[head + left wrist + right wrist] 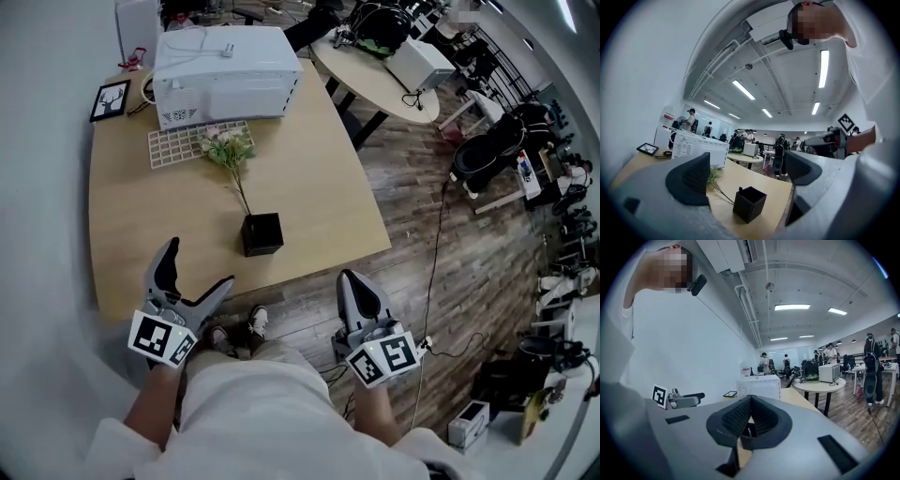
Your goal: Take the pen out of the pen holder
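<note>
Table (141, 206): pale wood; it fills the left and middle of the head view.
White appliance (225, 73): stands at the table's 12 o'clock end.
Round table (375, 80): at 3 o'clock of the appliance, apart from the main table and laden with gear.
Grid mat (178, 143): lies flat at 6 o'clock of the appliance, just beside it.
Left gripper (199, 264): over the table's near edge, at 7 o'clock of the pen holder; jaws spread wide with nothing between them.
Right gripper (352, 281): off the table over the floor, at 4 o'clock of the holder; jaw tips pressed together, empty.
Flower sprig (228, 145): blooms rest on the mat, and the stem runs toward 5 o'clock to the holder.
Picture frame (110, 100): at 9 o'clock of the appliance.
Pen holder (262, 233): black open cube, upright, near the table's 5 o'clock edge.
Pen (739, 189): inside the holder; only a short dark tip shows above the rim.
</note>
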The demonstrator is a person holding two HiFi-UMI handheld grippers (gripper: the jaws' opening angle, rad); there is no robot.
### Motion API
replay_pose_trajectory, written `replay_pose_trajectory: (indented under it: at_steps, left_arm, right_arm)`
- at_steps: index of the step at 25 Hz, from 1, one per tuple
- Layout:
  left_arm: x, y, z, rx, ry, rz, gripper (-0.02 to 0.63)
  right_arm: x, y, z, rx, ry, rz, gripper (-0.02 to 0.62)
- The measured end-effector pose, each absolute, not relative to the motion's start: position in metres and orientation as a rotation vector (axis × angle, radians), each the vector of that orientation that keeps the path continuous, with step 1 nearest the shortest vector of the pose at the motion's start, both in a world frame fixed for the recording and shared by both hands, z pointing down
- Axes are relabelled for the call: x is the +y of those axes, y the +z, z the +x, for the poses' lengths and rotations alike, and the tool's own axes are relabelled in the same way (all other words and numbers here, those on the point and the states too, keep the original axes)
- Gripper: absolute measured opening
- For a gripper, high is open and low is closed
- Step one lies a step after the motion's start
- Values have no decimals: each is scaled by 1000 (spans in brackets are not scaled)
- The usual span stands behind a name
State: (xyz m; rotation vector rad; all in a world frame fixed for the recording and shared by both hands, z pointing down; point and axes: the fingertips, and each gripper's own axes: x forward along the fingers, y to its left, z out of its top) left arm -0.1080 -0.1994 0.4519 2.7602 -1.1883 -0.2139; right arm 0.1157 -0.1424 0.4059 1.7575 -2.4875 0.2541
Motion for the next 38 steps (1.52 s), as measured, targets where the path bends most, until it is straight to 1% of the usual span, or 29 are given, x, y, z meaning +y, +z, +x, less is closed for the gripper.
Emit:
replay_pose_trajectory:
  at_steps: [6, 17, 21, 26, 31, 35, 38]
  left_arm:
    - [-213, 471, -82, -1200, -154, 2720, 499]
    - [-252, 540, -29, -1109, 16, 2668, 487]
    - [-270, 562, -13, -1120, 83, 2661, 438]
    - [-291, 591, -2, -1185, 146, 2597, 381]
    - [-298, 602, 2, -1224, 192, 2558, 330]
    - [-305, 611, 4, -1237, 217, 2536, 314]
    - [-313, 615, 7, -1246, 259, 2534, 284]
  right_arm:
    - [-173, 401, 119, -2556, 220, 1671, 0]
    - [-179, 433, 143, -2571, 341, 1602, 2]
    - [-177, 445, 161, -2543, 361, 1604, 2]
    - [-181, 463, 173, -2532, 280, 1506, 2]
    - [-189, 466, 158, -2574, 192, 1403, 2]
    - [-193, 468, 143, -2630, 225, 1405, 2]
    - [-195, 470, 140, -2656, 254, 1392, 2]
